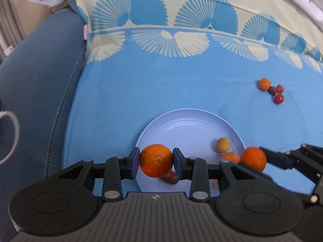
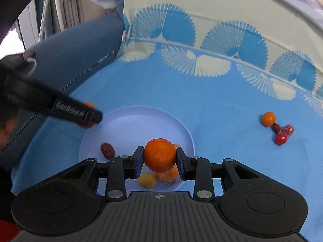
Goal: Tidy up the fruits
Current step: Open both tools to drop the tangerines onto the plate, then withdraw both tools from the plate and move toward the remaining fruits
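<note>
Orange fruit fills both our grips: left gripper (image 1: 156, 160) and right gripper (image 2: 159, 155) each clamp a mandarin above the plate (image 1: 193, 125); careless release could roll them off.

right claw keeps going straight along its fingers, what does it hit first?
Most likely the plate. The right claw, shut on an orange, points down over it; a yellow fruit and another orange fruit lie just beneath, so those could come first. Depth is unclear.
</note>
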{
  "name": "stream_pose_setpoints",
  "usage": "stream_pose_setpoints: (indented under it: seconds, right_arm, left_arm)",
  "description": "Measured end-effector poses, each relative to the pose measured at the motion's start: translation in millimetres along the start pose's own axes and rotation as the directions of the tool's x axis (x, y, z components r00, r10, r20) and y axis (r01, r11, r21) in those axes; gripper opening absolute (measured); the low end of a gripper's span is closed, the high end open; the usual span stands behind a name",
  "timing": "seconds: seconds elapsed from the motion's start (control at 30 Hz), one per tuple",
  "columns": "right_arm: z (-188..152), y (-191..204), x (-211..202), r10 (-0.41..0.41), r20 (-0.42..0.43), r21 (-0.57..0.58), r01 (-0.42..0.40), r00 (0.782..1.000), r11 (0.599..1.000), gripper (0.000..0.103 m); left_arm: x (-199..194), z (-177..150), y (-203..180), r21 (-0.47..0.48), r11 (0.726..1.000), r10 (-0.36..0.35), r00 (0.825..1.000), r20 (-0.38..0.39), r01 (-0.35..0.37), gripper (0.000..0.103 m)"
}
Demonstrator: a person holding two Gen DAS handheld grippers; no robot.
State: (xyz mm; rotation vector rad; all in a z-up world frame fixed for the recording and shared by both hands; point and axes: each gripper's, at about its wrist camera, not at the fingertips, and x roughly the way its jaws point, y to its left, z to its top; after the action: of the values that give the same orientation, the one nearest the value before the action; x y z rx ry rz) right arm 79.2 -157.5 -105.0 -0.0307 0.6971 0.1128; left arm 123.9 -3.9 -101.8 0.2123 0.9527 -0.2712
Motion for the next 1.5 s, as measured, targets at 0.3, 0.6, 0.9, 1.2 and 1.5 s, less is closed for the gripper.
stream_pose_setpoints:
  seconds: [0.3, 0.6, 0.9, 1.2, 1.5]
  right_arm:
    - [-0.1, 1.5, 41.2, 0.026, -0.058, -0.018, -0.027, 0.998, 0.999, 0.036]
    - [9.5, 6.9, 20.7, 0.001, -0.048, -0.026, -0.003, 0.999, 1.0, 0.089]
    - [-4.3, 13.7, -59.9, 0.166, -0.045, 0.126, -0.159, 0.985, 0.979, 0.102]
    - [-19.4, 10.1, -135.5, 0.082, 0.118, 0.106, -0.094, 0.99, 0.99, 0.102]
    - [-42.5, 2.4, -181.6, 0.025, 0.204, 0.106, -0.047, 0.979, 0.993, 0.102]
  left_arm:
    - [51.2, 10.6, -1.0, 0.04, 0.999, -0.032, 0.998, -0.05, 0.034, 0.039]
    - [2.2, 7.8, 12.4, 0.063, 0.997, 0.041, 0.995, 0.093, -0.047, 0.103]
    - [-79.6, -47.1, 25.1, -0.073, 0.992, 0.099, 0.995, 0.003, -0.099, 0.103]
    - [-149.5, -72.2, -3.0, -0.055, 0.995, 0.086, 0.992, 0.09, -0.081, 0.103]
    - [-194.3, -90.2, -26.9, -0.038, 0.996, 0.088, 0.98, 0.18, -0.083, 0.103]
